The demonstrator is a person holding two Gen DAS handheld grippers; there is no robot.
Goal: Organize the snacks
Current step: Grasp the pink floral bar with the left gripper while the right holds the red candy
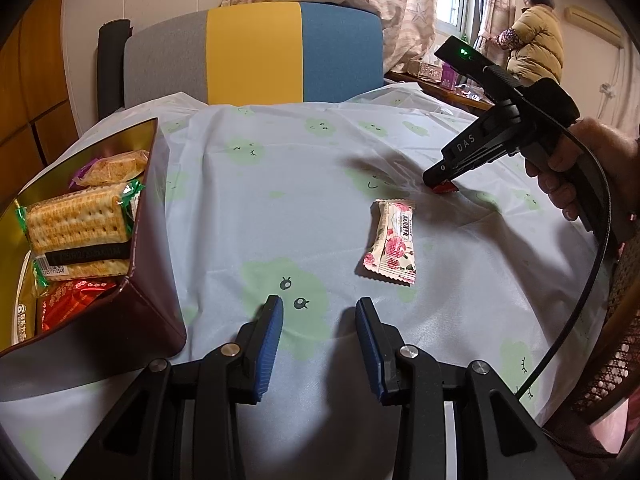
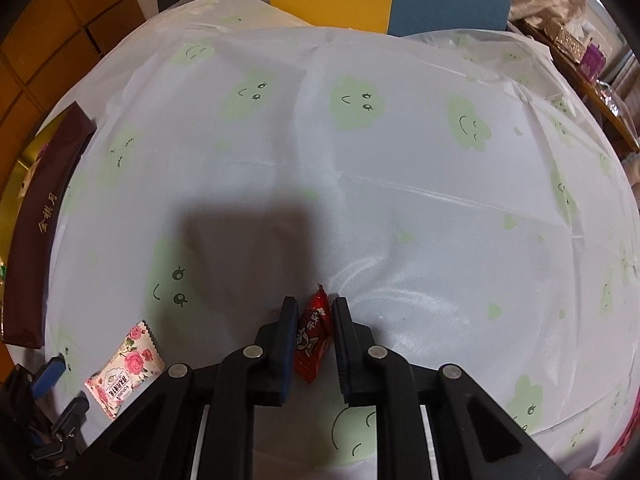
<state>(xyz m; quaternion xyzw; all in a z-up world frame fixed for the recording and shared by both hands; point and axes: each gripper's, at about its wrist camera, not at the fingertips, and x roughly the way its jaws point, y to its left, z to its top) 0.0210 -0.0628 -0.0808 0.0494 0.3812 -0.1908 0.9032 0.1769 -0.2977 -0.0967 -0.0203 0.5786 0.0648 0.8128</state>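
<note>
A small red candy packet (image 2: 313, 336) is pinched between the fingers of my right gripper (image 2: 314, 312), which is shut on it just above the cloth. From the left wrist view the same right gripper (image 1: 442, 184) points steeply down at the table, a red corner of the packet (image 1: 445, 188) showing under its tip. A pink rose-printed snack packet (image 1: 392, 242) lies flat on the cloth (image 1: 280, 184), also visible at the lower left of the right wrist view (image 2: 128, 368). My left gripper (image 1: 319, 312) hovers low over the cloth, open, with nothing between its blue pads.
A dark red box (image 1: 156, 320) with a gold lining stands at the left, holding cracker packs (image 1: 78, 224) and other snacks. Behind the table is a grey, yellow and blue chair back (image 1: 256, 56). A person in a yellow jacket (image 1: 536, 40) stands by the window.
</note>
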